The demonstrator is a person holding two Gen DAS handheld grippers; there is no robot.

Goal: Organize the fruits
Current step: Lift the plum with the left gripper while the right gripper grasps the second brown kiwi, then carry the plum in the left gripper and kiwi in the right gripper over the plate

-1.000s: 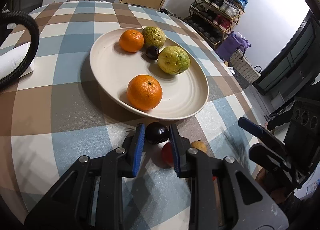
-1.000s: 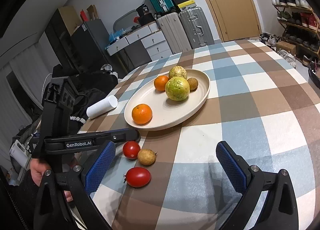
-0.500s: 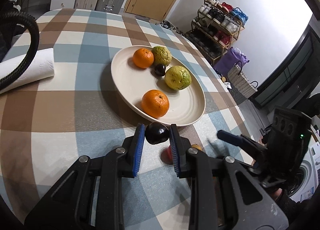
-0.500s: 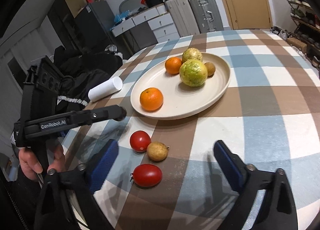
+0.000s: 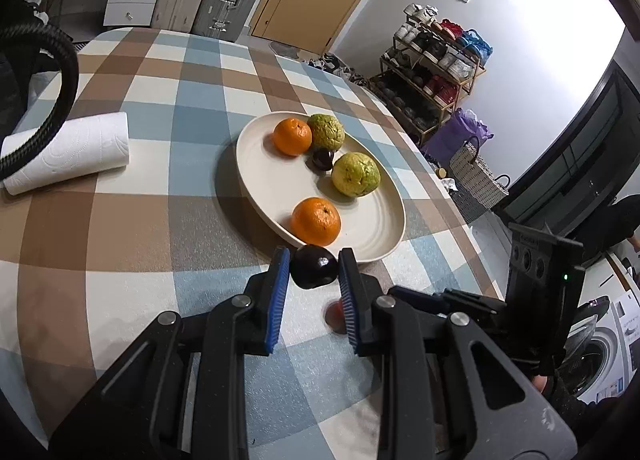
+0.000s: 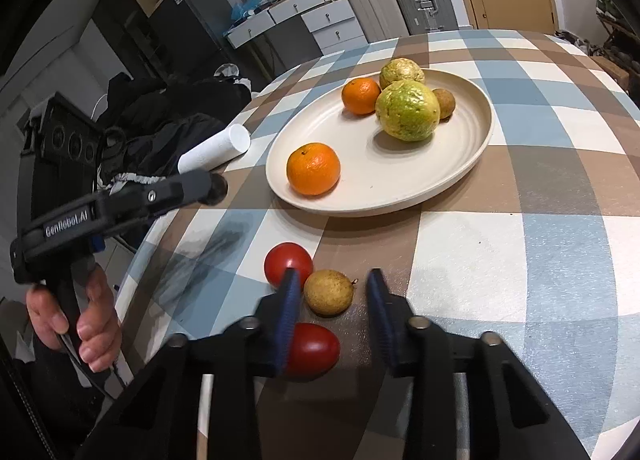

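Carrying a small, smooth, likely slippery dark fruit (image 5: 313,271) pinched across its middle in the left tongs (image 5: 313,274) beside the plate (image 5: 256,188), while bracketing the tabletop's yellow-brown fruit (image 6: 329,292) with half-open, empty right tongs (image 6: 331,294).

Checked table (image 5: 132,220) in brown, blue and white; cream plate (image 5: 256,164) carrying two orange fruits (image 5: 316,221), two yellow-green ones (image 5: 356,174). Dark purple fruit (image 5: 313,272) between blue-padded fingers (image 5: 279,292). Red tomatoes (image 6: 288,264).

"GenRobot.AI" in white letters on side of left tool (image 6: 216,190); nothing else legible.
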